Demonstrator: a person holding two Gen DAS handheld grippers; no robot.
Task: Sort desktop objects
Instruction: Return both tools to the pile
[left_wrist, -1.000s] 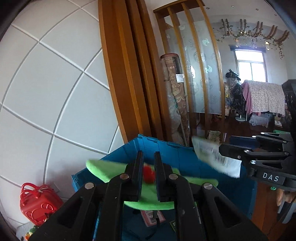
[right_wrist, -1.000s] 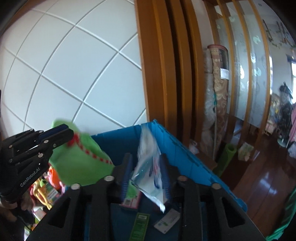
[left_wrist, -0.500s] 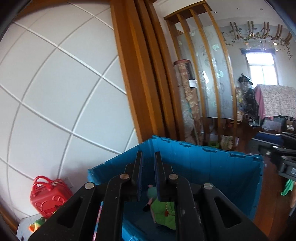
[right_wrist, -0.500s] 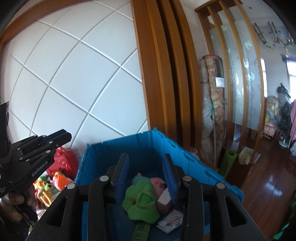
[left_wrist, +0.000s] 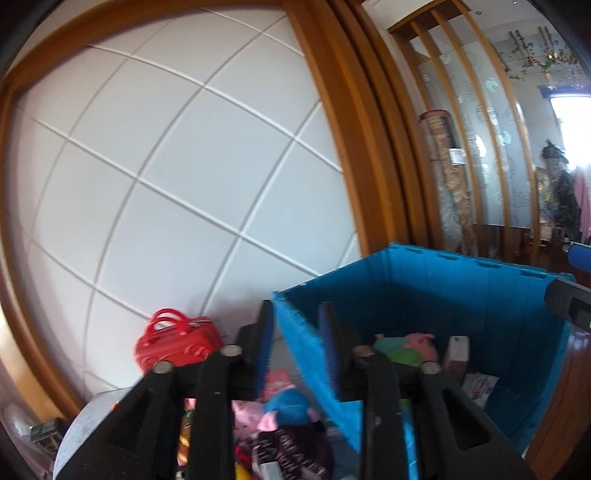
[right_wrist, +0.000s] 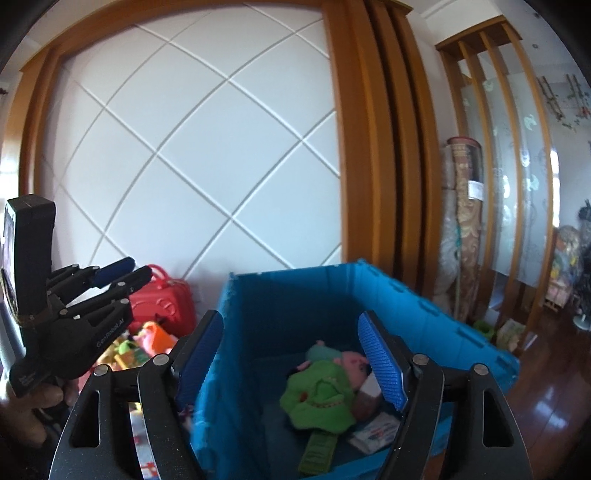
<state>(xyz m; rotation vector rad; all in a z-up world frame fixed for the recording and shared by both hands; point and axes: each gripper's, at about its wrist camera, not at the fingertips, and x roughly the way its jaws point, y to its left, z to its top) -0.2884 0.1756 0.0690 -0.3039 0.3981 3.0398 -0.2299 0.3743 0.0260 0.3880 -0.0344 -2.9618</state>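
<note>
bin: blue bin (right_wrist: 332, 295), open top, landmark for all below
in bin: green plush (right_wrist: 317, 395) with pink pig (right_wrist: 351, 363) touching it, a small box and a printed packet just beside them on the bin floor
left of bin: toy pile (left_wrist: 280, 406) on the counter (left_wrist: 77, 424) with a blue-pink plush on top; red case (left_wrist: 177, 345) behind it by the wall
left tongs: (left_wrist: 293, 339) spread, holding nothing, straddling the bin's near-left corner, above the pile
right tongs: (right_wrist: 291, 354) spread wide, holding nothing, above the bin, fingers either side of the green plush
step (judged): both drops look done; next pick comes from the pile left of bin
how to do it well: swing the left tongs clear of the bin wall first, come straight down on the top plush, pinch its body rather than a limb, lift clear of the neighbours, then cross over the rim
risk: a finger may snag the bin edge; loose toys may drag along
right tongs advice: hold off high so the two tongs don't collide
</note>
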